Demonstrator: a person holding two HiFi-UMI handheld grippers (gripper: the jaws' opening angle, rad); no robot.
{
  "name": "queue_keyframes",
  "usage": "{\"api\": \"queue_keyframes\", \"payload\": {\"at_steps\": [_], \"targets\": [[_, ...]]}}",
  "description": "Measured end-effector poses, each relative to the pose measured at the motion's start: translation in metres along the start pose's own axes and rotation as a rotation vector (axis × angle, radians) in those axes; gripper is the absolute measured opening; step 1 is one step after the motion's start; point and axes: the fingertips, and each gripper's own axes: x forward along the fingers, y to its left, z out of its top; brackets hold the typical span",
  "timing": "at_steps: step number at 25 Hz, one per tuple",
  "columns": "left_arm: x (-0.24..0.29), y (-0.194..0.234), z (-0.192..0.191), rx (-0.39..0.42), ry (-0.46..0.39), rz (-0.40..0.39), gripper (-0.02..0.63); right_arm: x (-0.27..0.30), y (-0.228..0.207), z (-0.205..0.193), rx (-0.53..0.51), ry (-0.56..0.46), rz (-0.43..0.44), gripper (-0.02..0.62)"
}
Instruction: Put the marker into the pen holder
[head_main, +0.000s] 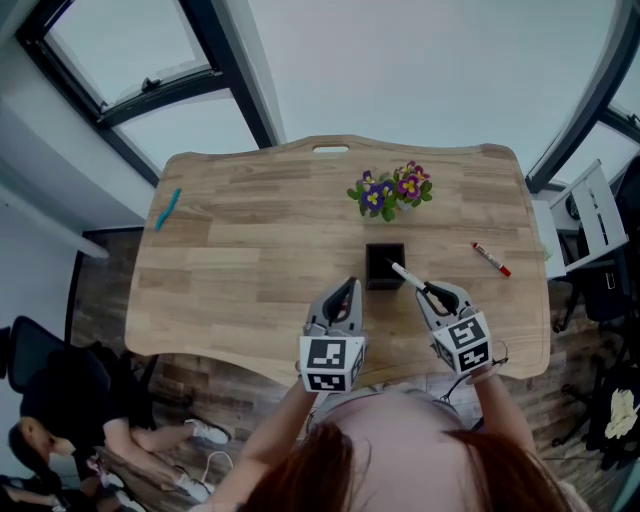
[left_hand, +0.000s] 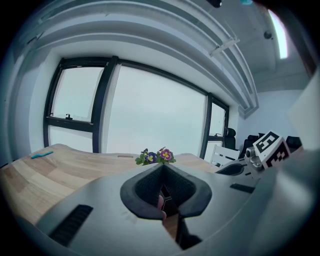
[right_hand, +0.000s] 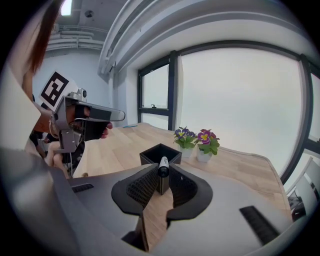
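Marker (head_main: 407, 276), white barrel with dark end: clamped between the jaws of the right gripper (head_main: 425, 292), held at a slant, its free end reaching the near right corner of the pen holder (head_main: 370, 266); whether it touches the rim cannot be told. Teal pen (head_main: 168, 208): lying flat on the wooden table (head_main: 250, 260), well apart from the pen holder, far to its left at the table edge. Left gripper (head_main: 348, 285): just beside the pen holder, at its near left, jaws closed tip to tip in the left gripper view (left_hand: 162, 185). Pen holder: black, square, open-topped, upright at mid-table; in the right gripper view its opening (right_hand: 150, 154) shows directly past the marker end (right_hand: 163, 167). Potted flowers (head_main: 390, 190): purple and pink, near the pen holder on its far side. Red marker (head_main: 491, 259): flat on the table, to the right of the pen holder, apart from it.
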Motion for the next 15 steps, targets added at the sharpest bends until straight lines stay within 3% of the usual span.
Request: {"api": "queue_keyframes", "payload": {"at_steps": [15], "targets": [[0.004,0.023,-0.004,-0.02,0.018,-0.033,0.002,0.037,0.011,0.011,0.009,0.032,-0.001,0.06]]}}
